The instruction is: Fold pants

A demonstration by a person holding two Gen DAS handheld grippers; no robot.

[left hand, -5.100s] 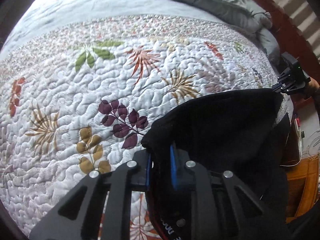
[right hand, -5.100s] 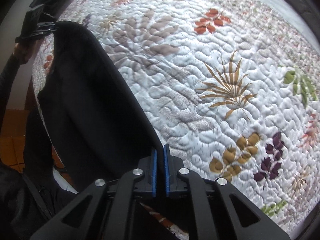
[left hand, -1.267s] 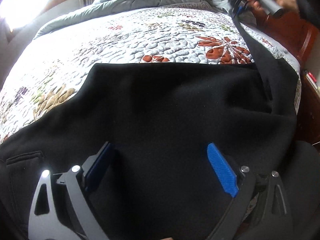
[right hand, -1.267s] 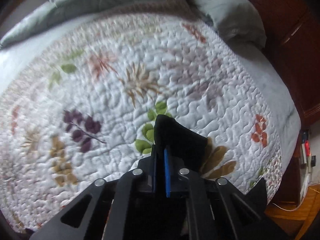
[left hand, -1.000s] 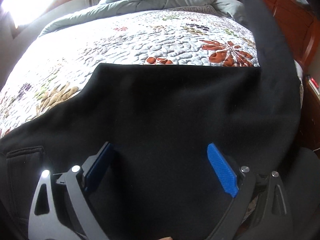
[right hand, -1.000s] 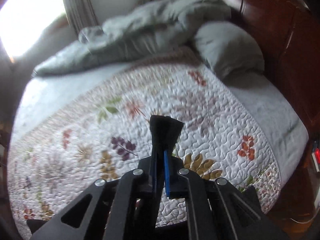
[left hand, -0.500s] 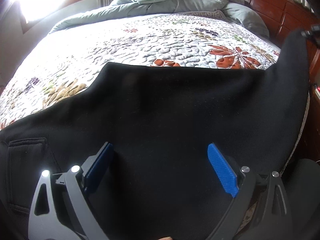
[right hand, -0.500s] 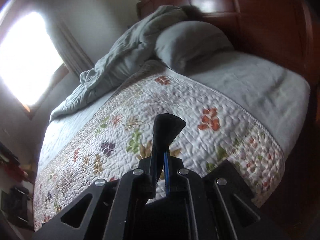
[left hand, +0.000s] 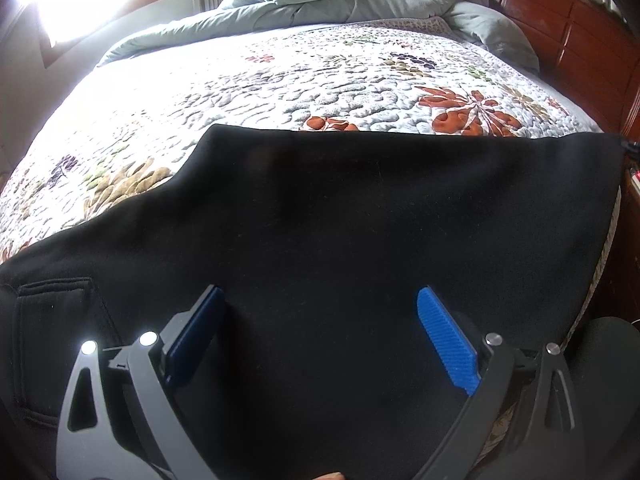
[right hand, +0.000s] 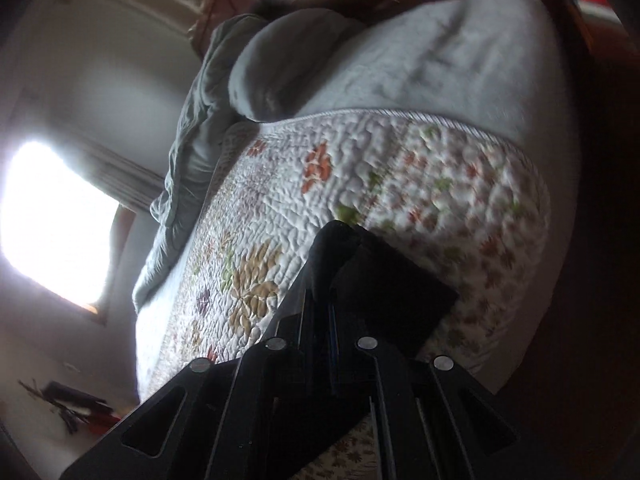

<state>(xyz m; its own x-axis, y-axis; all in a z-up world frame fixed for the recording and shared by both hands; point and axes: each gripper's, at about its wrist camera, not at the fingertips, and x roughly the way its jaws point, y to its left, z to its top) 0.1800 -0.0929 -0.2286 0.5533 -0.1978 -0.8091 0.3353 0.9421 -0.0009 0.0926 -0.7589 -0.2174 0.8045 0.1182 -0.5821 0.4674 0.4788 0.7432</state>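
Quilted floral bedspread (left hand: 360, 80) covers the bed, with broad bare room beyond the garment toward the grey duvet (left hand: 340, 4) and wooden headboard (left hand: 580, 32). Black pants (left hand: 340, 220) lie spread across the near part of the bedspread, their far edge straight, their right edge at the mattress side. Left gripper (left hand: 320, 336) stands wide open above the cloth, blue pads (left hand: 448, 344) gripping nothing. Right gripper (right hand: 324, 276) is clamped tight on a bunched corner of the pants.
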